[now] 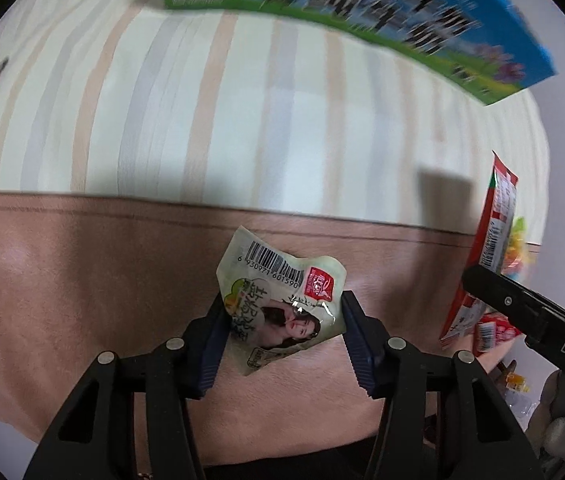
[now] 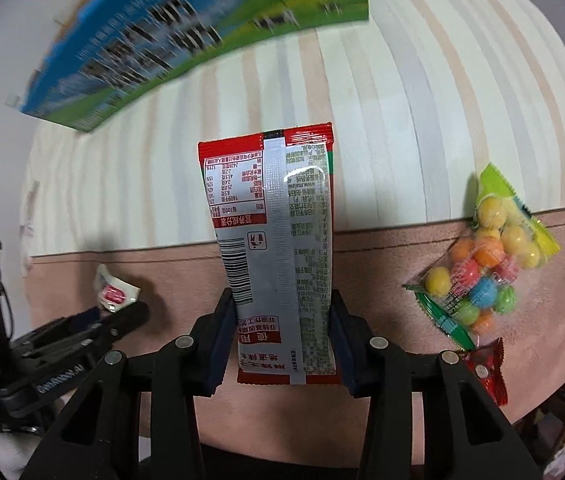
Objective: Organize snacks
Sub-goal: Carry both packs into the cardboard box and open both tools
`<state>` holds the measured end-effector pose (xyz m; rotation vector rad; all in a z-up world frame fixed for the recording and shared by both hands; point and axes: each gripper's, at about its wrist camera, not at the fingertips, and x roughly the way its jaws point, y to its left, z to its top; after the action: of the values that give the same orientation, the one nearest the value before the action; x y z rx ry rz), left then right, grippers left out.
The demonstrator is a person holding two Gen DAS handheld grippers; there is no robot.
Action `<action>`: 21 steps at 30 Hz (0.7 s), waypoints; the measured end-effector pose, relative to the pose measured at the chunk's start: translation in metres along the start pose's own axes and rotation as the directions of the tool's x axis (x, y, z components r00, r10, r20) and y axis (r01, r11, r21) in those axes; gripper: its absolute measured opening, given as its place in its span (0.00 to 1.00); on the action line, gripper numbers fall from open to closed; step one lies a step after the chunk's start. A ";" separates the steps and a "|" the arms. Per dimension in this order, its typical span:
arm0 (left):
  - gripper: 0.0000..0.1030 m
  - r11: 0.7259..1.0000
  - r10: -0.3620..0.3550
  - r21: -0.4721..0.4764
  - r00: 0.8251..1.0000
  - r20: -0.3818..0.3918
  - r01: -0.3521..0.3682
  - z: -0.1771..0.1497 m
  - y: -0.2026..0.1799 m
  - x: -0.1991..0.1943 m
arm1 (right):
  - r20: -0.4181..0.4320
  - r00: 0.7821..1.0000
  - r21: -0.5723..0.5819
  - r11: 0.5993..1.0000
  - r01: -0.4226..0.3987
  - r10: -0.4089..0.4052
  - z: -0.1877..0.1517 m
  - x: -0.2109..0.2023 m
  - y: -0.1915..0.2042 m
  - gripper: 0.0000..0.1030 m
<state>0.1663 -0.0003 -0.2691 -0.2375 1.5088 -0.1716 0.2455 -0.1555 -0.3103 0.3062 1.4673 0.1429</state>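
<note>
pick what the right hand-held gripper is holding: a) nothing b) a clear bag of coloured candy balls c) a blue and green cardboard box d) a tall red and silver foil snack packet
d: in the right wrist view the right hand-held gripper pinches the tall red and silver foil snack packet between its pads, while the clear bag of coloured candy balls lies apart on the pink cloth.

I see cloth (image 1: 242, 112) cream with beige, grey stripes; pink band (image 1: 82, 280) below stripes. Box (image 2: 186, 36) above cloth: blue, green. My held packets: pale green (image 1: 282, 304), red-silver (image 2: 278, 248). Candy bag (image 2: 486, 260) on pink band: multicoloured balls.
</note>
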 end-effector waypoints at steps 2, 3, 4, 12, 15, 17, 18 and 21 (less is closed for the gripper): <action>0.50 1.000 -0.016 0.013 0.999 0.032 0.016 0.002 -0.003 -0.017 | 0.028 0.999 -0.004 1.000 -0.027 0.027 0.004 -0.014 0.005 0.45; 0.50 0.999 -0.027 0.020 0.998 0.050 0.026 0.003 -0.006 -0.027 | 0.044 0.998 -0.005 0.999 -0.042 0.042 0.013 -0.025 0.006 0.45; 0.50 0.999 -0.041 0.026 0.997 0.070 0.039 0.006 -0.009 -0.038 | 0.064 0.996 -0.010 0.998 -0.058 0.059 0.018 -0.036 0.010 0.45; 0.50 0.987 -0.147 0.099 0.961 0.234 0.127 0.064 -0.041 -0.131 | 0.216 0.965 -0.046 0.988 -0.144 0.151 0.069 -0.127 0.029 0.45; 0.50 0.984 -0.157 0.128 0.952 0.264 0.127 0.096 -0.053 -0.149 | 0.269 0.952 -0.062 0.989 -0.133 0.144 0.107 -0.154 0.035 0.45; 0.50 0.985 -0.137 0.141 0.953 0.270 0.102 0.127 -0.062 -0.154 | 0.291 0.949 -0.064 0.992 -0.111 0.125 0.130 -0.164 0.033 0.45; 0.50 0.986 -0.121 0.142 0.956 0.267 0.085 0.143 -0.064 -0.153 | 0.296 0.949 -0.066 0.993 -0.094 0.110 0.143 -0.166 0.033 0.45; 0.50 0.989 -0.096 0.133 0.971 0.221 0.067 0.172 -0.071 -0.140 | 0.290 0.955 -0.065 0.997 -0.043 0.060 0.183 -0.163 0.034 0.45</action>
<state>0.3328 -0.0239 -0.1075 -0.2121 1.2573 -0.2938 0.4133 -0.1903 -0.1319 0.3045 1.1609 0.1749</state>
